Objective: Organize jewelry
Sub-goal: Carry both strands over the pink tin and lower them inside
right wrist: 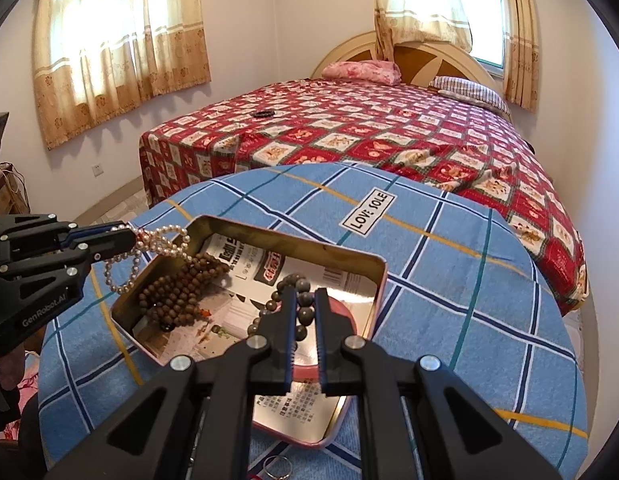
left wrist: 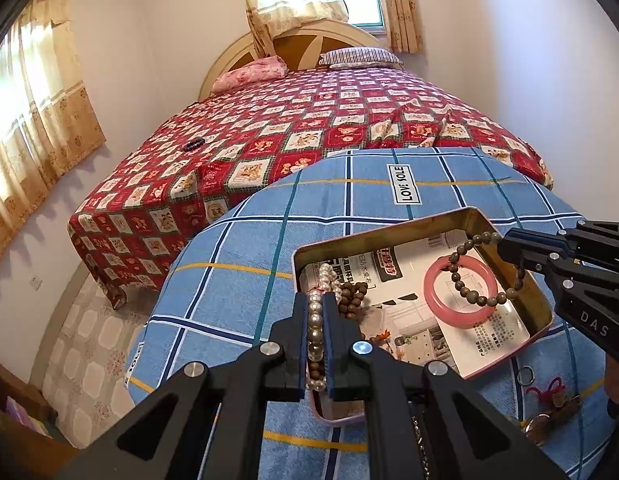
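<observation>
**Two strands poised over the tin**

Left of the tin (left wrist: 421, 216): left gripper (left wrist: 319, 300) clamped on pearls (left wrist: 315, 320), hanging above the near-left corner. Inside the tin: brown beads (right wrist: 181, 284), a pink bangle (left wrist: 461, 296), printed paper lining. Right of the tin: right gripper (right wrist: 305, 300) clamped on a grey-bead bracelet (left wrist: 481, 272), dangling over the bangle. Likely step: dropping in. Next: lower, part the jaws, keep strands untangled. Under the tin: blue plaid cloth (left wrist: 349, 200). Beyond the tin: red bed (left wrist: 309, 120), curtains (right wrist: 121, 40).
</observation>
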The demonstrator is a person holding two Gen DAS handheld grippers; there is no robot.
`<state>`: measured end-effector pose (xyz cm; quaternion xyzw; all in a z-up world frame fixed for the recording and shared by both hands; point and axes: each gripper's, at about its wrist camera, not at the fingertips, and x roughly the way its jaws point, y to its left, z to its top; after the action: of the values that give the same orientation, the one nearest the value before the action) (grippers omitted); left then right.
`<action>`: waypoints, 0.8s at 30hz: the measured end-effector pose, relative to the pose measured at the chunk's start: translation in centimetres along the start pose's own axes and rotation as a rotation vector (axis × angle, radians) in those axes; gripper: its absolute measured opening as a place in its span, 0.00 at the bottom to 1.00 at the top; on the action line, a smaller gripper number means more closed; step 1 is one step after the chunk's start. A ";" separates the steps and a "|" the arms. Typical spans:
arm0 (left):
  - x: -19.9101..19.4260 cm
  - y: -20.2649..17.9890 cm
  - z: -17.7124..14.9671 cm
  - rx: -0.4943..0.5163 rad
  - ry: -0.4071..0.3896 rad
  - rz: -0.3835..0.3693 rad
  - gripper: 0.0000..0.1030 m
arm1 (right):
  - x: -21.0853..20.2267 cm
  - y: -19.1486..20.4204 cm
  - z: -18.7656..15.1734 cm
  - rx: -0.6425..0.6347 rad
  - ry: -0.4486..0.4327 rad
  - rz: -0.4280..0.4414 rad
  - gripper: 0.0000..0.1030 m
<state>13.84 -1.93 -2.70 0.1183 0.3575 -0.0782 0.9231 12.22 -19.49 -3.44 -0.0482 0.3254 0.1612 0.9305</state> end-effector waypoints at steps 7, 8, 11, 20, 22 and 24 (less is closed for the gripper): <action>0.9 -0.3 -0.2 0.011 0.023 0.005 0.06 | 0.3 -0.1 -0.1 -0.003 0.008 -0.009 0.11; 1.0 -0.3 -0.3 0.011 0.025 0.005 0.06 | 0.4 -0.1 -0.1 -0.006 0.010 -0.013 0.11; 1.2 -0.3 -0.4 0.013 0.031 0.004 0.06 | 0.6 0.0 -0.2 -0.013 0.017 -0.018 0.11; 1.9 -0.3 -0.9 0.013 0.053 0.003 0.06 | 1.1 -0.2 -0.7 -0.015 0.034 -0.028 0.11; 2.1 -0.2 -1.0 0.013 0.058 0.004 0.06 | 1.2 -0.1 -0.7 -0.015 0.036 -0.030 0.11; 2.2 -0.2 -1.1 0.012 0.061 0.003 0.06 | 1.3 -0.1 -0.8 -0.018 0.040 -0.034 0.11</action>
<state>14.65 -1.98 -5.04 0.1267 0.3850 -0.0752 0.9111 12.75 -19.39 -4.87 -0.0656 0.3416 0.1471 0.9259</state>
